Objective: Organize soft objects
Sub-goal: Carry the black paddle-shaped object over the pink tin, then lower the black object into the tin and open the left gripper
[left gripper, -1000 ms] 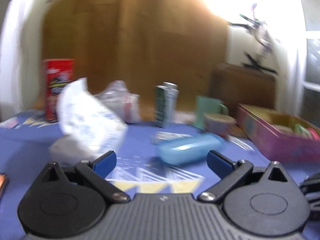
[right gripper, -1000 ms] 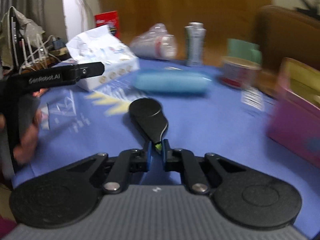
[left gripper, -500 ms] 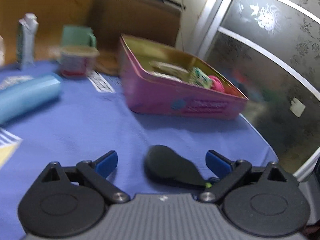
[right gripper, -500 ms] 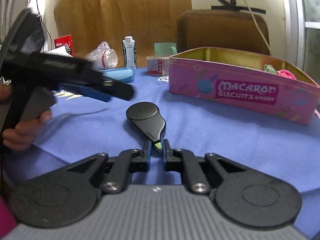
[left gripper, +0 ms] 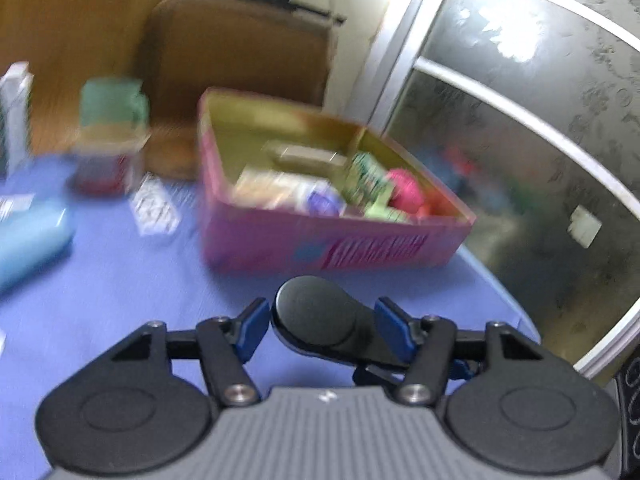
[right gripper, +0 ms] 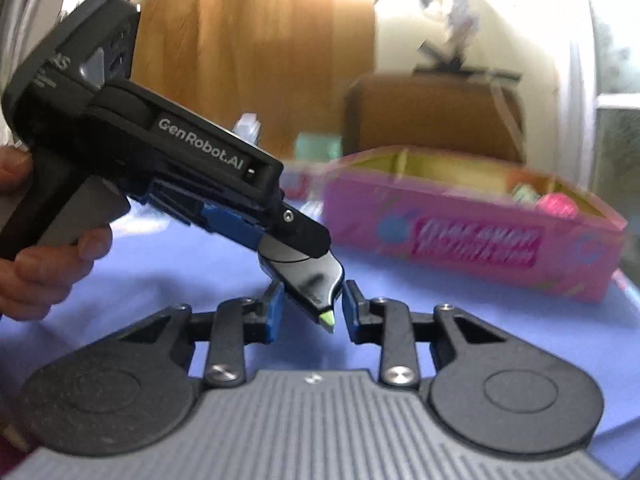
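The left gripper tilts downward over the blue tablecloth, gripped from behind by a person's hand. Its jaws are closing and its blue pads press both sides of the black paddle-shaped object, whose round head projects ahead of the fingertips.

The right gripper points level toward the left one. Its jaws are opening; the paddle's narrow end with the green tip lies between its pads, and neither pad clearly touches it.

Ahead of the left gripper, slightly to its right, stands the pink biscuit tin, holding a pink ball and blurred packets. Further left lie a light-blue case, a white slip, a small jar and a green cup. Nothing stands between gripper and tin.
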`<state>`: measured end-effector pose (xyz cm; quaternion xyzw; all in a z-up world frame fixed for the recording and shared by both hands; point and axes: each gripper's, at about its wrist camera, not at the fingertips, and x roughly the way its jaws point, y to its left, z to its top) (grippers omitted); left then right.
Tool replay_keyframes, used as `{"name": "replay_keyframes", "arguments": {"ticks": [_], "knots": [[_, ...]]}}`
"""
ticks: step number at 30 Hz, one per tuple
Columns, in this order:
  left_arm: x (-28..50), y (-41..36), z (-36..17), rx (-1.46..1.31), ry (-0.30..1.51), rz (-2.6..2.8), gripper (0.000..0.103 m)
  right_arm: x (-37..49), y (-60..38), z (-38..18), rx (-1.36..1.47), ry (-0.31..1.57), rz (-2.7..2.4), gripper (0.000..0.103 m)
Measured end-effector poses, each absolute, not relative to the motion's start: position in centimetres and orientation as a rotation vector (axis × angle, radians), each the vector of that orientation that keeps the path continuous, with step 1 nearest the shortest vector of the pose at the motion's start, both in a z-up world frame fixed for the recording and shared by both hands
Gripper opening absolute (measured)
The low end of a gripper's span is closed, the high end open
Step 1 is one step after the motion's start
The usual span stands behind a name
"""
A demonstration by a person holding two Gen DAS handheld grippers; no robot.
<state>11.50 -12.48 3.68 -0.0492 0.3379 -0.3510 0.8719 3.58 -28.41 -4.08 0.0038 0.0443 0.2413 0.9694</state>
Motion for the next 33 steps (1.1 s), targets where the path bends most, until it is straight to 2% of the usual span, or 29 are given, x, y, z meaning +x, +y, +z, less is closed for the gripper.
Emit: {"name": "replay_keyframes", "arguments": {"ticks": [6,9,12,15,25,33], "knots": [[14.4,-18.3,6.9,-0.008,0.552,-0.746,0.059,5.9,-30.8,-0.7,0.024,-0.038,0.339,0.034],[17.0,-21.6,6.8,0.019,0.532,-0.728,0.073,8.5,-31.7,0.2,0.040,-0.043,0.275,0.034],[18.7,-24.0,5.6,0.084,0.551,-0.639,0.074,12.1,-31.4,0.0,0.016,-0.032,0.140,0.035],[18.7,-23.3,5.2,0.046,0.556,-0.628,0.075,13.6,-32.1,-0.4,0.049,0.005,0.077,0.035],[15.4,-20.4,5.0,0.074,0.581,-0.530,0.075,10.7,-32.7,-1.1,0.173,-0.015,0.115,0.037],[12.2,-17.4,5.0,0.093,0.610,-0.476,0.079,8.4,-32.6,-1.5,0.245,0.044,0.157,0.040]]}}
